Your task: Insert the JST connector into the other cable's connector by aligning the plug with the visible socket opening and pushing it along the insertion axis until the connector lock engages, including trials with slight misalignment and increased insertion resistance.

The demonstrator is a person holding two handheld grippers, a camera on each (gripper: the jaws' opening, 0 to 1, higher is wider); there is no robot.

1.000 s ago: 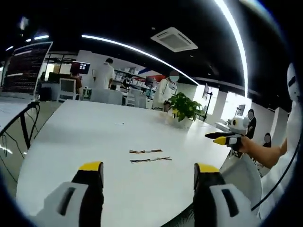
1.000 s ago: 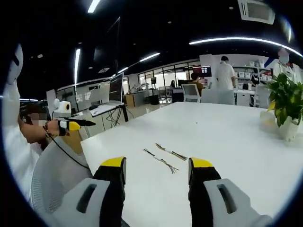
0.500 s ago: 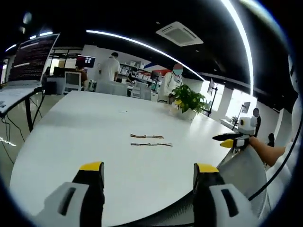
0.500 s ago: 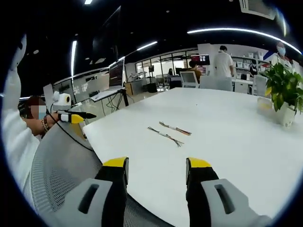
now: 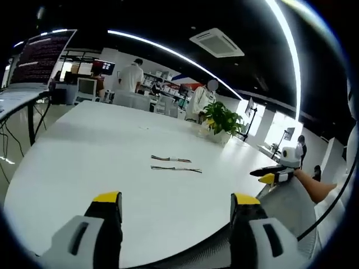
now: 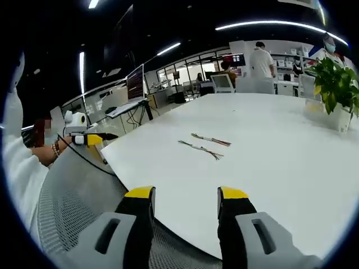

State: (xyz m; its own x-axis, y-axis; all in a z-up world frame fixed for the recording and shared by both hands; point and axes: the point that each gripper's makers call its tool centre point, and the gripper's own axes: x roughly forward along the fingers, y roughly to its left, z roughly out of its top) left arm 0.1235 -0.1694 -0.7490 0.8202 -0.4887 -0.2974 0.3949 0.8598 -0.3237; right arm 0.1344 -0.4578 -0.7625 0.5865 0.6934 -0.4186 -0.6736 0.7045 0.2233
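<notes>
Cables [image 5: 171, 163], 2 thin wired leads with small connectors, lie side by side near the middle of the left gripper view on the white table [image 5: 84, 151], and just above centre in the right gripper view. Left gripper [image 5: 176, 207] and right gripper [image 6: 185, 197] rise from the bottom of their frames, jaws spread wide and holding nothing. A potted plant [image 6: 336, 89] stands at upper right.

Bright ceiling light strips [image 5: 168, 53] bowed by fisheye; soft glare on table [image 5: 101, 151] beyond fingers; background softened, edges strongly warped, ceiling dim.
</notes>
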